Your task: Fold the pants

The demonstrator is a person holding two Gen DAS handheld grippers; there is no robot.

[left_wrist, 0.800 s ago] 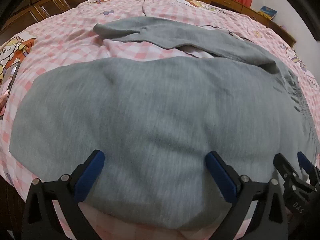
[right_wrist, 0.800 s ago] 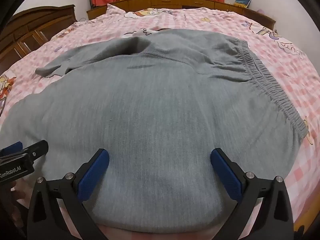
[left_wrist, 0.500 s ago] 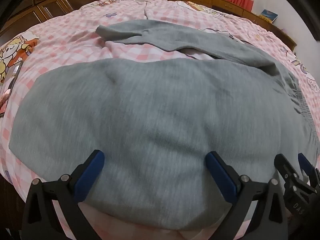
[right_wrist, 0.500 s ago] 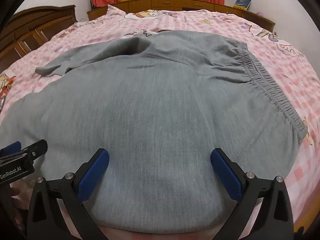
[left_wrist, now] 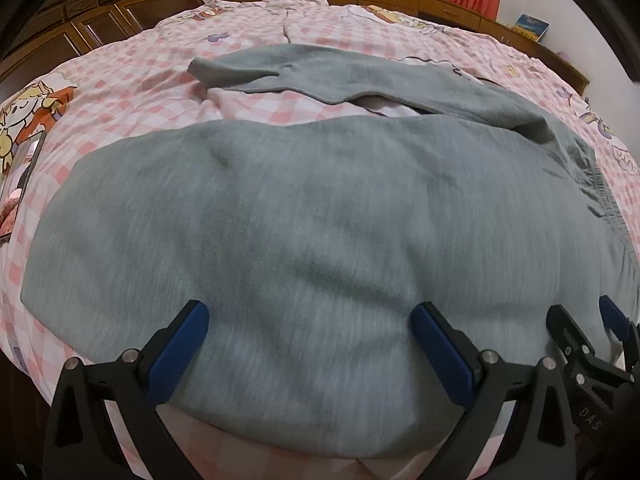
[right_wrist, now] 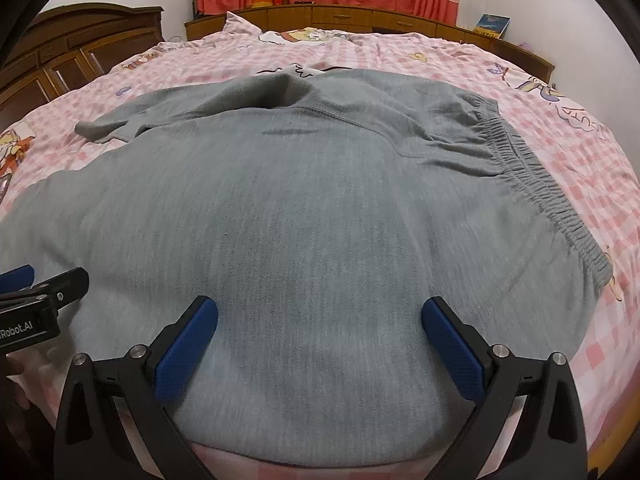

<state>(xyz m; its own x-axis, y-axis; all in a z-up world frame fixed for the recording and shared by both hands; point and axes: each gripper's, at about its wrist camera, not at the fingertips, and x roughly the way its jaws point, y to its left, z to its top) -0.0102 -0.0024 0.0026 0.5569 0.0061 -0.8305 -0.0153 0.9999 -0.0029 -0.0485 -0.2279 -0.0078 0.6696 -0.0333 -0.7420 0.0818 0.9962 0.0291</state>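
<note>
Grey sweatpants (left_wrist: 320, 220) lie spread on the bed, waistband (right_wrist: 532, 176) to the right, one leg near me and the other leg (left_wrist: 304, 72) angled off at the back left. My left gripper (left_wrist: 310, 344) is open, its blue pads wide apart just above the near leg's edge. My right gripper (right_wrist: 320, 340) is open the same way over the seat part near the waistband; it also shows in the left wrist view (left_wrist: 592, 336). Neither holds cloth.
The bed has a pink checked cartoon cover (right_wrist: 560, 128). A dark wooden wardrobe (left_wrist: 100, 12) stands at left, a low wooden headboard shelf (right_wrist: 360, 16) with a book (right_wrist: 494, 24) at the back. A phone (left_wrist: 24, 176) lies at the bed's left edge.
Both views have lifted and pulled back slightly, so more of the bed and far wall shows. The pants have not moved and both grippers stay open.
</note>
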